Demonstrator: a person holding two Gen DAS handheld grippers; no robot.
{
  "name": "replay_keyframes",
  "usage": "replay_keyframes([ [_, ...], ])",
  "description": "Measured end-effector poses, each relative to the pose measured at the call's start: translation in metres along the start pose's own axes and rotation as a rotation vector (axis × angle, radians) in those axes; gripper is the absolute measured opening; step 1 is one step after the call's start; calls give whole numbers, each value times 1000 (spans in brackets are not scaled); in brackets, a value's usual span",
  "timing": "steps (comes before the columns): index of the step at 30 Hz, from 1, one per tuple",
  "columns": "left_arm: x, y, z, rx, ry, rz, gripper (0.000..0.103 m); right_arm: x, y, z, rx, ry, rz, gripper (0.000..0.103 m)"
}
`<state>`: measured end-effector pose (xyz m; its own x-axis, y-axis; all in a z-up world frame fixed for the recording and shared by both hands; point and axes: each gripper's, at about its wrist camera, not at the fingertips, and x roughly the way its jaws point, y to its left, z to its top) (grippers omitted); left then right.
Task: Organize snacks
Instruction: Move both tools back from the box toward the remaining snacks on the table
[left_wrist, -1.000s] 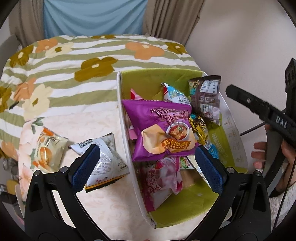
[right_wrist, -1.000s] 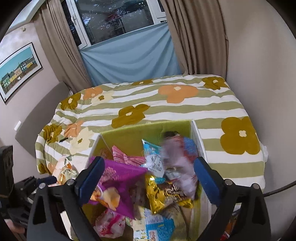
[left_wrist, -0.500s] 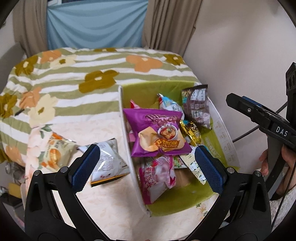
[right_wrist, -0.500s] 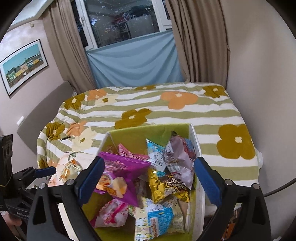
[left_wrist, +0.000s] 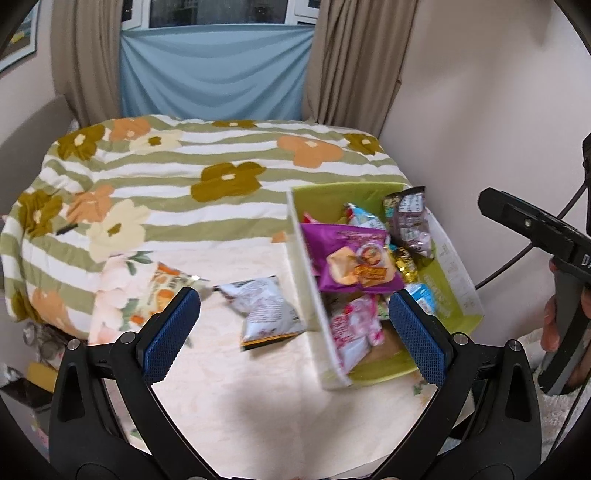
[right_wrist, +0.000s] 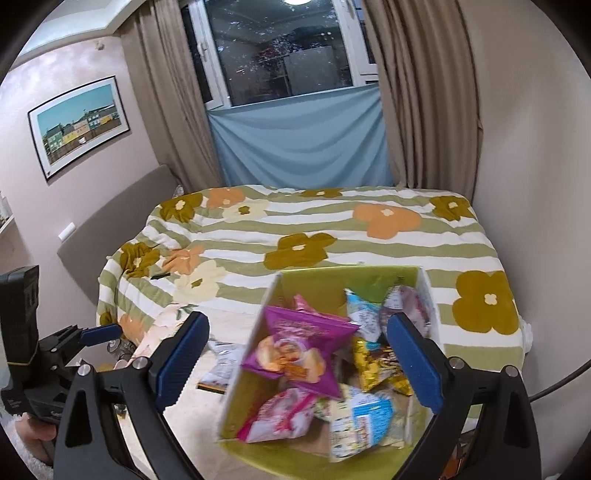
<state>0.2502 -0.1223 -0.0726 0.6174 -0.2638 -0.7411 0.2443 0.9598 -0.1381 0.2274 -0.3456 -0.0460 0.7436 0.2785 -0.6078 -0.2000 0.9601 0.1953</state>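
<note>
A green box (left_wrist: 452, 275) crammed with snack bags sits on the right side of a pale counter (left_wrist: 258, 398), hard against a bed with a flowered, green-striped cover (left_wrist: 221, 206). On top of the heap lies a purple chip bag (left_wrist: 354, 258), with a pink-and-white bag (left_wrist: 352, 328) nearer, a gold wrapper (left_wrist: 406, 264) and a blue-and-white bag (left_wrist: 364, 218) to the right and a dark brown packet (left_wrist: 410, 221) leaning on the far right wall of the box. Two bags lie loose on the counter, left of the box: a grey-and-white bag (left_wrist: 264, 312) just beside its left wall and, farther left, an orange-printed bag (left_wrist: 166, 291) at the counter's edge.

The left claw (left_wrist: 293, 328) hangs above the near counter, jaws released and wide apart, gripping nothing; the grey-and-white bag shows in the gap between its blue pads (left_wrist: 171, 334), apart from both, and the box's left wall crosses the gap to the right. The right claw (right_wrist: 297, 363) is likewise spread and empty above the box, the purple chip bag framed between its pads (right_wrist: 415, 360) without touching them. A hand (left_wrist: 552, 323) holds the right claw's handle at the right edge of the left view. Beyond the bed hang tan curtains (right_wrist: 421, 92) and a blue cloth (right_wrist: 299, 136) under a dark window (right_wrist: 284, 48); a framed picture (right_wrist: 79, 123) hangs on the left wall.
</note>
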Motion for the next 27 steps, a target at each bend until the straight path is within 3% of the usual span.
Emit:
replay_keyframes([
  [10, -24, 96, -26, 34, 52, 65, 101, 24, 92, -14, 7, 8, 26, 96],
  [20, -16, 202, -69, 69, 190, 44, 101, 72, 178, -32, 19, 68, 13, 96],
  [27, 17, 244, -104, 137, 317, -13, 101, 110, 211, -57, 82, 131, -34, 96],
])
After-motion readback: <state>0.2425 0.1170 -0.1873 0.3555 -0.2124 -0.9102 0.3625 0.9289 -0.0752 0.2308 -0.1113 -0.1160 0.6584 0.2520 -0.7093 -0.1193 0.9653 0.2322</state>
